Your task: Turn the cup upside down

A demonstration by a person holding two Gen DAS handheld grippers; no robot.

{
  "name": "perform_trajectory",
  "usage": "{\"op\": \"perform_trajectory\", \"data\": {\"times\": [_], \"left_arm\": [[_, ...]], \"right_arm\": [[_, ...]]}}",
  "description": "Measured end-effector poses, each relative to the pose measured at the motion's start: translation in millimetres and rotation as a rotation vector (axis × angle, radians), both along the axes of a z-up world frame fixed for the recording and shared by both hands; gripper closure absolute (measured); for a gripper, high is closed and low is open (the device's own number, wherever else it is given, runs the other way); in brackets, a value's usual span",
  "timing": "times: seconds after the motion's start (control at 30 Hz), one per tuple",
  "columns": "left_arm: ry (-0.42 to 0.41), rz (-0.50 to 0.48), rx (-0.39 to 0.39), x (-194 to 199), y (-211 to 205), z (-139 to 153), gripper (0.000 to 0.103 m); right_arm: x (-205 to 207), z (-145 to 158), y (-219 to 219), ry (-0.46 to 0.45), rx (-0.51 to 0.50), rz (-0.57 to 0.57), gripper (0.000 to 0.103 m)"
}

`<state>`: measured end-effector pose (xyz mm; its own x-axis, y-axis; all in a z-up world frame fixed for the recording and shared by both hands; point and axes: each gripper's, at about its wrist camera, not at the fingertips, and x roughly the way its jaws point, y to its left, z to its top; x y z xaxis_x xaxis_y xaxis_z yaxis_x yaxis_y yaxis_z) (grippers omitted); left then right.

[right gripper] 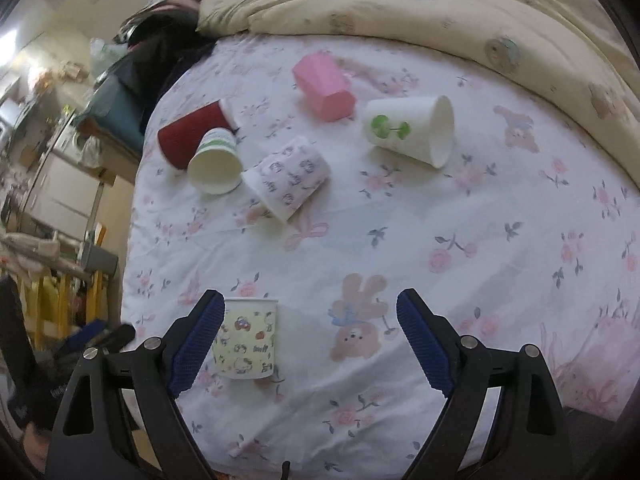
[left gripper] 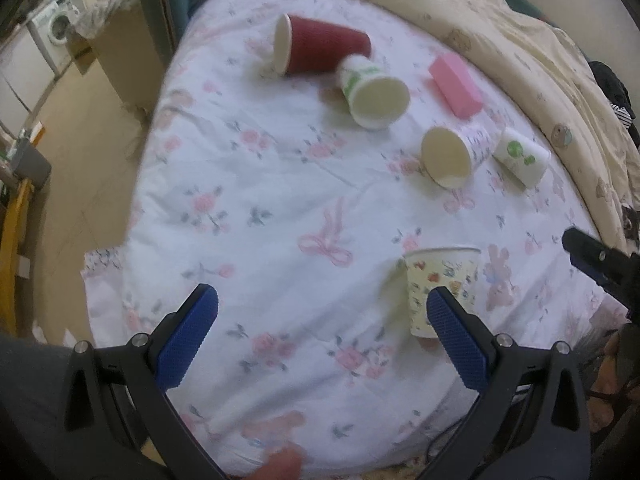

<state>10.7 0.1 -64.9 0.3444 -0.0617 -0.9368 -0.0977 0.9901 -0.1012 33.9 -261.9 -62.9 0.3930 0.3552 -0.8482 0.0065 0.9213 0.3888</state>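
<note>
— Which cup are you after, and where does it sit?

— The cartoon-print cup [right gripper: 247, 338], standing upright, mouth up, on the flowered bed sheet [right gripper: 460, 216] near the front edge. My right gripper [right gripper: 310, 338] is spread wide with nothing in it; the cup stands just beside its left finger, not between the two. My left gripper [left gripper: 322, 334] is equally wide and empty, and in its view the same cup [left gripper: 440, 284] is partly hidden behind one finger.

— How would you take it?

— I'd shift the right gripper sideways until the cup sits centred between the fingers, close gently on the middle of the wall so the paper doesn't crush, lift clear of the soft sheet, roll the wrist half a turn, and set the rim down flat.

— Anything inside the cups?

— The target's interior isn't visible from here. The others lie on their sides farther back: the red cup [right gripper: 188, 136], green-striped cup [right gripper: 216, 162], purple-print cup [right gripper: 288, 178] and clover cup [right gripper: 408, 130]. The mouths facing me look empty. A pink box [right gripper: 324, 86] lies among them.
</note>
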Motion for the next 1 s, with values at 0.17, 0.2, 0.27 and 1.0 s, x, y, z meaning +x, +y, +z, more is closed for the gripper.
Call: {"op": "perform_trajectory", "data": {"times": [0.17,0.2,0.27,1.0], "left_arm": [[0.048,-0.066,-0.026,3.1,-37.9,-7.8,0.000],[0.056,-0.082,-0.027,3.6,-46.2,-10.3,0.000],[0.085,-0.117,-0.028,4.9,-65.5,-19.5,0.005],[0.208,-0.166,0.008,23.1,-108.0,-57.2,0.050]], "right_arm": [[2.2,6.6,-5.7,-0.037,-0.006,-0.018,0.013],[2.4,7.2,-7.2,-0.040,-0.011,-0.023,0.013],[2.7,7.6,-11.7,-0.041,-0.009,-0.033,0.013],[0.3,21.1,-31.2,-0.069,0.079,-0.065,0.012]]}}
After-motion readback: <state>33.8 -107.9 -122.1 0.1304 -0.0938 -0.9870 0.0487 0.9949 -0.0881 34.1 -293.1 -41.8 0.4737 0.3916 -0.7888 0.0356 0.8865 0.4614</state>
